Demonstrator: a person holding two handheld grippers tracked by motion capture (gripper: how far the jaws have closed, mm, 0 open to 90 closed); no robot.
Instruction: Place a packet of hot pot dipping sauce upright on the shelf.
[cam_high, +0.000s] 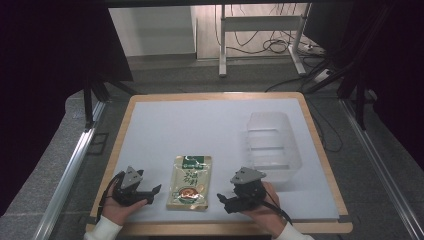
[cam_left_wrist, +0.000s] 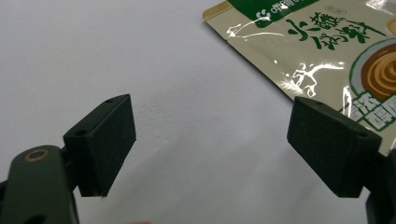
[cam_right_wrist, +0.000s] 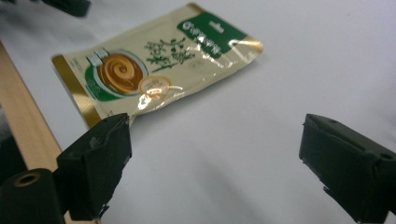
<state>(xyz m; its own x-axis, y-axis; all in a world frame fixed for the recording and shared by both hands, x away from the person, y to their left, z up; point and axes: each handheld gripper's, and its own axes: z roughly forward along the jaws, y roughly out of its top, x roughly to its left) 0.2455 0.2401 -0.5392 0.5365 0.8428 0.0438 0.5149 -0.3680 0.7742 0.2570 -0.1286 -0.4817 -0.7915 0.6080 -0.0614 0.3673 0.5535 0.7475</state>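
A flat pouch — cream and gold, with a green band at its far end and a brown swirl printed near its near end — lies on the white tabletop close to the near edge, between the two grippers. The left gripper rests on the tabletop just left of the pouch, its jaws spread wide and holding nothing; in the left gripper view the pouch lies ahead and to the right, one jaw overlapping its edge in the picture. The right gripper sits just right of the pouch, jaws likewise wide apart and empty — in the right gripper view the pouch lies ahead and to the left. A clear bin stands on the right side of the tabletop, beyond the right gripper.
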